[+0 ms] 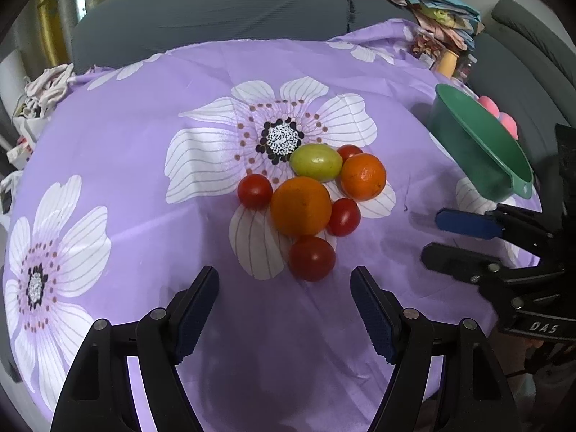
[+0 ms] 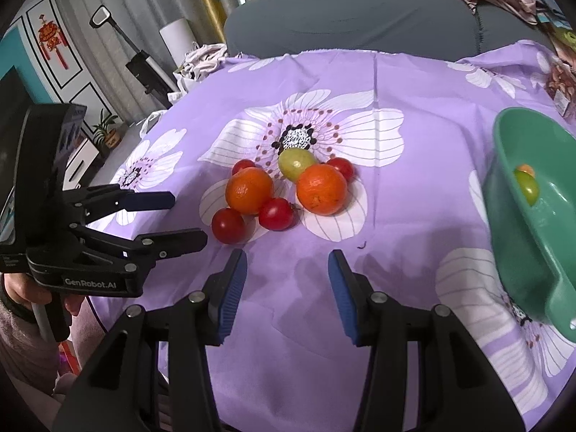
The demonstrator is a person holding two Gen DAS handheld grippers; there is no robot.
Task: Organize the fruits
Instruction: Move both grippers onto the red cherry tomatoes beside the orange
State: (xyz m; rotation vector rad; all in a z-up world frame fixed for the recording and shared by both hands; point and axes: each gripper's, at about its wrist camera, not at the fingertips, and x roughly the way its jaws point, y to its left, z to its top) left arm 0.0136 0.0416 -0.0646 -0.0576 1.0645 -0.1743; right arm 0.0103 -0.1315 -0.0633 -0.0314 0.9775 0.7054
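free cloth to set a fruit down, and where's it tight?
Bare cloth between the fruit pile and the green bowl, and on the far side between the pile and the sofa. Near side is tight: left claw and right claw, both open, close to the nearest tomato.

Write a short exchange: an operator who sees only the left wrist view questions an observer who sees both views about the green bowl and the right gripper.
Operator: I see only the bowl's outer wall. Is anything inside?
Observer: Yes. The right wrist view looks into the green bowl. A green fruit lies inside, with a small orange piece just behind it.
Operator: I see the right gripper only side-on. Is it carrying anything?
Observer: No. Its own view looks straight along the right gripper. The blue pads stand wide apart with only purple cloth between them.
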